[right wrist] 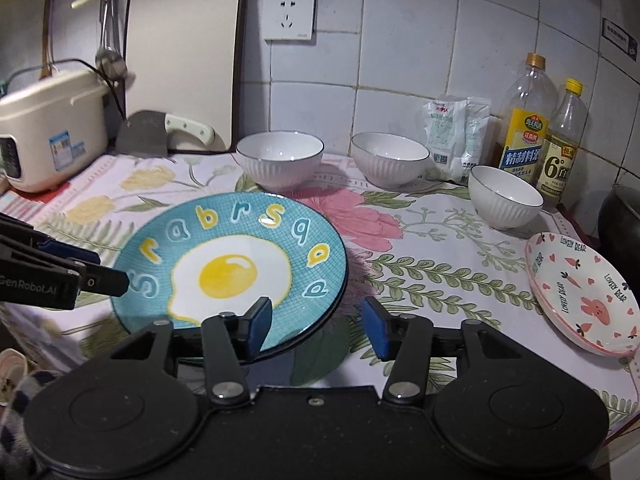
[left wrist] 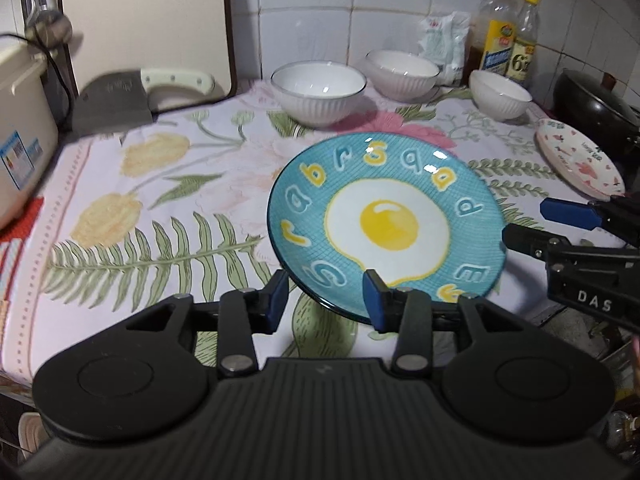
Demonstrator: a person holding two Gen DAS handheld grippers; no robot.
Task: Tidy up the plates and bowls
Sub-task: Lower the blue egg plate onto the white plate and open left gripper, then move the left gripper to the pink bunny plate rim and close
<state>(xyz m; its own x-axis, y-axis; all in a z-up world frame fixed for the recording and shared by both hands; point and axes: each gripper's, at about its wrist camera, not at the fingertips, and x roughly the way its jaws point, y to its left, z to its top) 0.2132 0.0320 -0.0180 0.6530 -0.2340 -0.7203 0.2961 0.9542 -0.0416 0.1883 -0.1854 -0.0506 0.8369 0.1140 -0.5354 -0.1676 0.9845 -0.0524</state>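
A blue plate (left wrist: 384, 224) (right wrist: 228, 268) with a fried-egg picture is over the flowered cloth (left wrist: 180, 184). Its near side casts a shadow, and I cannot tell whether it lies flat. My left gripper (left wrist: 325, 300) (right wrist: 113, 269) is open, with the plate's left rim between its fingers and neither pad pressing on it. My right gripper (right wrist: 318, 328) (left wrist: 524, 222) is open too and straddles the right rim. Three white ribbed bowls (right wrist: 280, 158) (right wrist: 390, 158) (right wrist: 506, 196) stand along the back. A pink patterned plate (right wrist: 580, 292) lies at the right.
A rice cooker (right wrist: 52, 128), a cleaver (right wrist: 148, 134) and a cutting board (right wrist: 184, 52) are at the back left. Two bottles (right wrist: 524, 120) and a white bag (right wrist: 456, 136) stand at the back right. A black pan (left wrist: 596, 108) sits beyond the pink plate.
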